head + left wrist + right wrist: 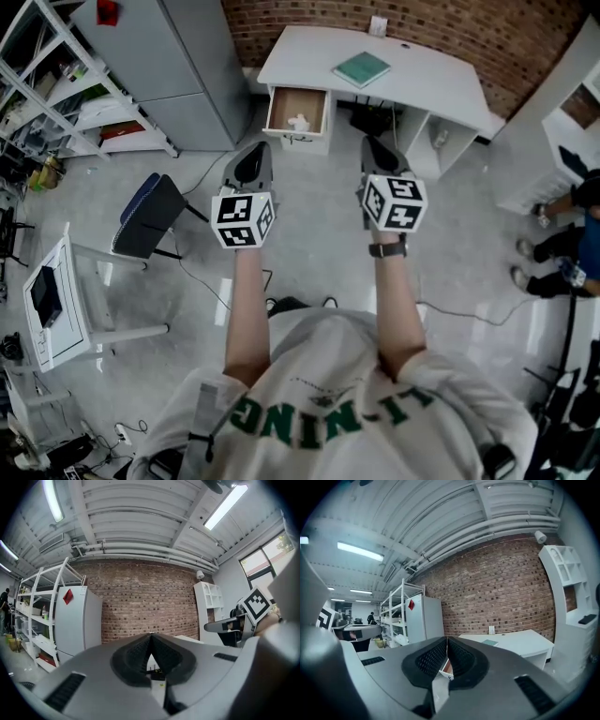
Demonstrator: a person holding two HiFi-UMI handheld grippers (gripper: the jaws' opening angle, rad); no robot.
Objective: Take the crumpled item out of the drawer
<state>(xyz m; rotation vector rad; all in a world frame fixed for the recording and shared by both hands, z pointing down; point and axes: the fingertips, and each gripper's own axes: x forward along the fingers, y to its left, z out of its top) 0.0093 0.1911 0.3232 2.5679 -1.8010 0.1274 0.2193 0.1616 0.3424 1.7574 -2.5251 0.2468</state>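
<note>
Left gripper (258, 147) and right gripper (371, 141) held forward side by side, level, jaws closed, empty

White desk (422, 75) stands against the brick wall (450, 23). A teal book (362, 68) lies flat on the desktop, apart from a small white box (378, 25) at the wall edge. Left of the desk is a tall grey cabinet (178, 66) bearing a red tag (107, 11), then white shelving (56, 66). Dark blue chair (148, 216) sits on the floor near a small white stand (70, 309) carrying a dark screen (44, 295). Black cable (469, 314) trails across the floor.
</note>
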